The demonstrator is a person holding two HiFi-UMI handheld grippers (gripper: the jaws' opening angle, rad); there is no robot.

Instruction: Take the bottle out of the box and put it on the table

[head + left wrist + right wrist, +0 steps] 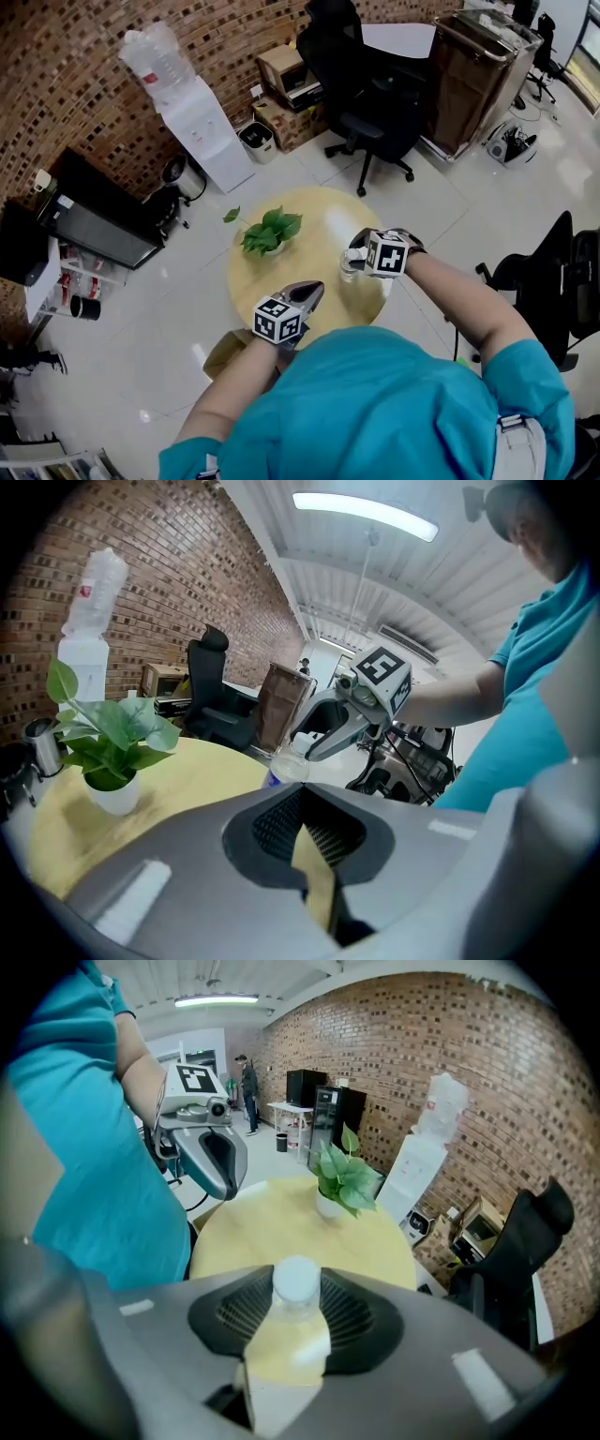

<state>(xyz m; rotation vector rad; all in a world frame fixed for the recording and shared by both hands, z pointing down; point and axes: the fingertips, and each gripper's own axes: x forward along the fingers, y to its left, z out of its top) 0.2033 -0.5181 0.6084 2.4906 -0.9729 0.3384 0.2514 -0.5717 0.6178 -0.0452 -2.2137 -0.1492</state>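
The left gripper (315, 289) is closed and empty, while the right gripper (358, 251), clamped on the bottle (298, 1281) at the table (319, 211), looks due to release it.

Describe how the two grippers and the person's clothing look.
Left gripper and right gripper: grey jaws, dark ribbed pads, each with a white cube bearing black square markers. The person wears a teal short-sleeved shirt.

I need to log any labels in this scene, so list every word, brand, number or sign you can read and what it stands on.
None can be read.
Red label on the water jug: too blurred.
Label on the bottle: too small.
Marker cubes: black-and-white square patterns, no letters.
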